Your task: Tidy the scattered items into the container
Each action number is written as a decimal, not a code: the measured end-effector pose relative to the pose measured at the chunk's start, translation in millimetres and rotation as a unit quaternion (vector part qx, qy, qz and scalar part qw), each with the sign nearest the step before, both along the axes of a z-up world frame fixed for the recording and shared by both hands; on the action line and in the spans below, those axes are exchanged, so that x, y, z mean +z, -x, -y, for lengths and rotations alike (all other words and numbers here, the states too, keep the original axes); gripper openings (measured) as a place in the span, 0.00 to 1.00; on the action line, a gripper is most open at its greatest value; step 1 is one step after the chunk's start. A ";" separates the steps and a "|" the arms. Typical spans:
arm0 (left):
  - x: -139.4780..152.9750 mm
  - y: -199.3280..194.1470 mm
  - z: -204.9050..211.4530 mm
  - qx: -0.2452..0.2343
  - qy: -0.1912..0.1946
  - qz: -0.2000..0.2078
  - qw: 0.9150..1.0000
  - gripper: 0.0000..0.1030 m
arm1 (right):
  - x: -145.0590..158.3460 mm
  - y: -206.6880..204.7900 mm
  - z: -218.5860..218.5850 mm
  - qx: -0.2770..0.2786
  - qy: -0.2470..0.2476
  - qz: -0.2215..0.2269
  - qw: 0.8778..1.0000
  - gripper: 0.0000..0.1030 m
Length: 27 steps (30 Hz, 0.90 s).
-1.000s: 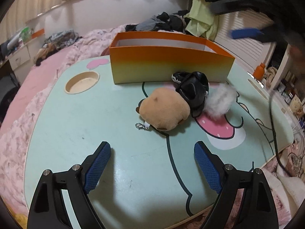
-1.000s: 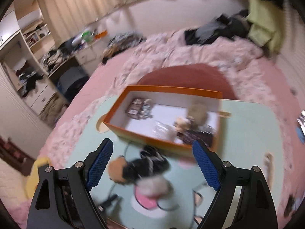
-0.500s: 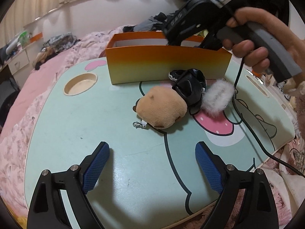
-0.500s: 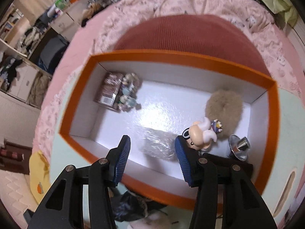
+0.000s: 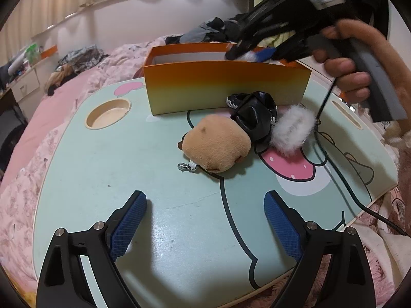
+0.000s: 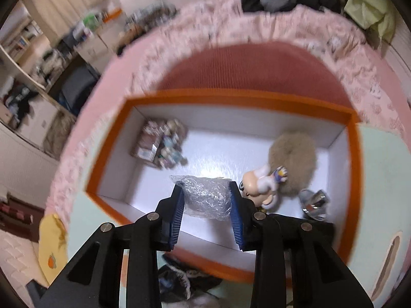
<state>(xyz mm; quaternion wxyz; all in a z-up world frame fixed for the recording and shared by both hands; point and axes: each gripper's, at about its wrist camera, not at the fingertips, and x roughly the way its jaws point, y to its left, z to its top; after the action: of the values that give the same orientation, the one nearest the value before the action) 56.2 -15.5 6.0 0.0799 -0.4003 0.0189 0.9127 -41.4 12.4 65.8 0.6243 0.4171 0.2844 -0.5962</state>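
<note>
In the left wrist view, the box (image 5: 226, 87) stands on the lap table (image 5: 102, 169) at upper centre; plush toy (image 5: 218, 148), pouch (image 5: 257, 118) and pompom (image 5: 294, 131) lie before it, cup recess (image 5: 108, 113) to its left.

A pink bedspread (image 5: 64, 107) carries a heap of dark clothes (image 5: 205, 32).

This is a bedroom in a home. A mint-green lap table (image 5: 108, 179) printed with a cartoon figure sits on a bed spread with a pink patterned blanket (image 5: 23, 184). Loose clothes (image 5: 205, 29) lie heaped past the table's far edge, against a pale wall. Cream curtains (image 6: 59, 2) hang on the left, above white drawers and shelves (image 6: 23, 41) crowded with small household things.
</note>
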 end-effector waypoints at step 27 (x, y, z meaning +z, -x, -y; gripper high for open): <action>-1.2 -1.5 -8.0 -0.001 0.012 -0.001 1.000 0.94 | -25.0 20.7 -137.5 -0.028 0.048 0.025 0.998 0.34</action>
<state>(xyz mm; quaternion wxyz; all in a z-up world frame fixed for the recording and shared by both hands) 57.7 -7.5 4.8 0.0763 -0.4006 0.0304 0.9125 -62.2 149.9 40.8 0.6336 0.4094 0.2285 -0.6154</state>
